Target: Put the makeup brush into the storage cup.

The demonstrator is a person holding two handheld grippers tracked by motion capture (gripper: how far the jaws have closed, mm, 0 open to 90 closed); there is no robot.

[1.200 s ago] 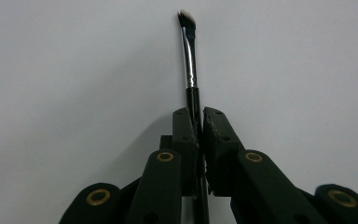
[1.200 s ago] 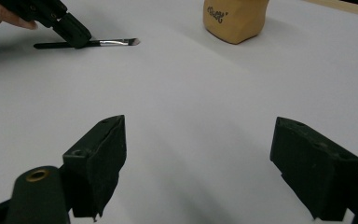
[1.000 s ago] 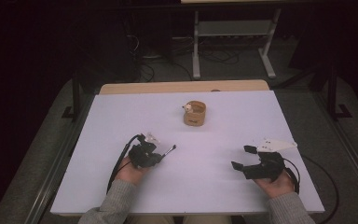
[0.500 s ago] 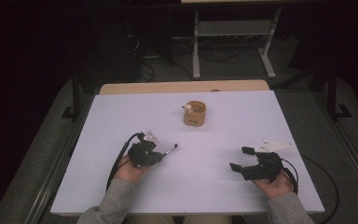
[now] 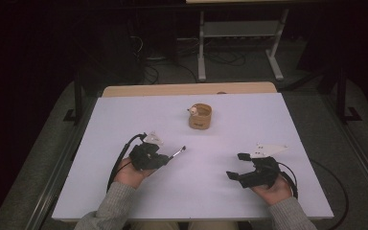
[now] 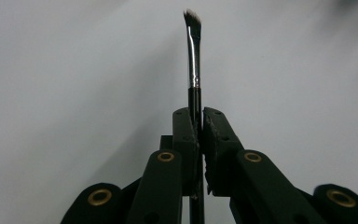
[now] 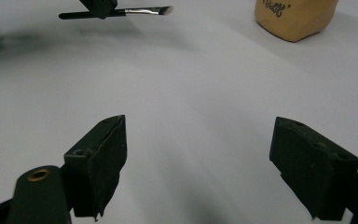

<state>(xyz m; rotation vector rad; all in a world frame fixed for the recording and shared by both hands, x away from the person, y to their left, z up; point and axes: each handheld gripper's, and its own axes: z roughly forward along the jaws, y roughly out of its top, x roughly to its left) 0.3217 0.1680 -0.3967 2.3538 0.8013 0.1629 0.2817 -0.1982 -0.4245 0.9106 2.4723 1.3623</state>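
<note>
My left gripper (image 5: 164, 160) is shut on the black handle of a small makeup brush (image 5: 177, 154), whose silver ferrule and angled bristles point toward the table's right. In the left gripper view the brush (image 6: 194, 60) sticks straight out from between the closed jaws of that gripper (image 6: 199, 122). The right gripper (image 5: 236, 166) rests low at the front right, jaws wide apart with nothing between them (image 7: 198, 149). Its view shows the brush (image 7: 135, 11) far off at the top left. A tan cup (image 5: 200, 116) stands at the table's middle back.
The white table (image 5: 268, 124) has a wooden strip along its far edge. The tan cup (image 7: 296, 16) holds a small pale object at its rim. Metal stand legs and cables lie on the dark floor beyond. Black cables trail from both grippers.
The left gripper with the brush has shifted slightly forward and right. The right gripper has barely moved.
</note>
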